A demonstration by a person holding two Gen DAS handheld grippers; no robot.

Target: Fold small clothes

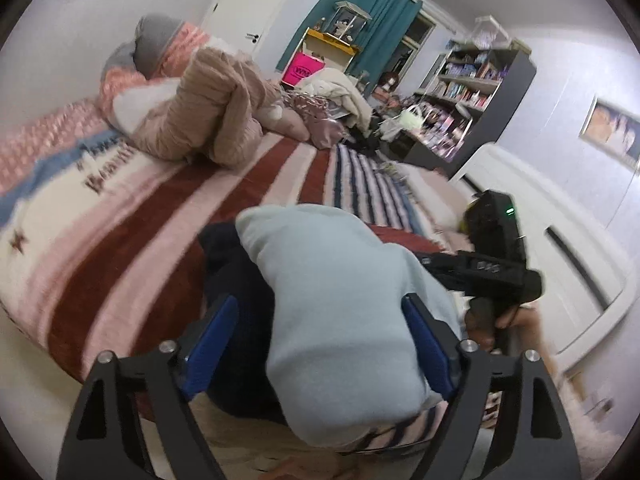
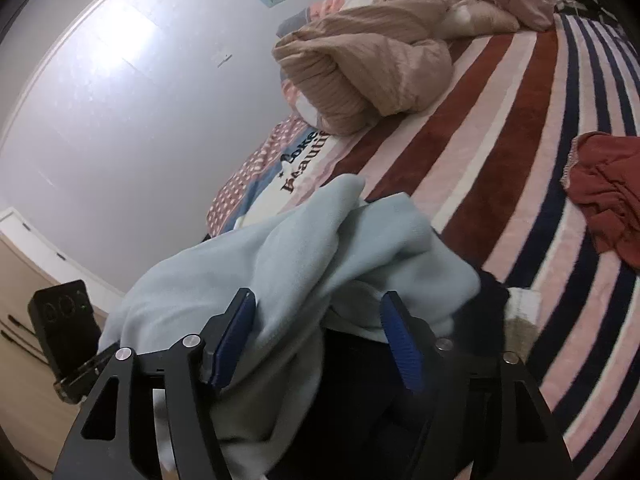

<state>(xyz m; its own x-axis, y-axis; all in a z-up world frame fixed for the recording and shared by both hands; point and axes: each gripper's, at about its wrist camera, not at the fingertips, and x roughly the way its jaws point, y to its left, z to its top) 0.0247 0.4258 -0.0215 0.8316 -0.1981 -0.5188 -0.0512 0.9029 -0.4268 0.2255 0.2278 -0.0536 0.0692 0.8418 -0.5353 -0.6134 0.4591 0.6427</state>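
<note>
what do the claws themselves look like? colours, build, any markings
Both match: black angular frames with triangular cut-outs, silver round bolts at the joints, and ribbed blue pads on the fingers. Left claw, right claw. From the left wrist view the right unit's body is a black box with a small green light; bare skin of the hand shows, no sleeve visible. No cables or text legible.

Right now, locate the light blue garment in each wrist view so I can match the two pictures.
Left wrist view: the light blue garment fills the lower centre, draped between the left gripper fingers.
Right wrist view: it spreads across the lower centre-left, bunched between the right gripper fingers.
Shared landmark: the tan ribbed garment heaped on the striped blanket.
</note>
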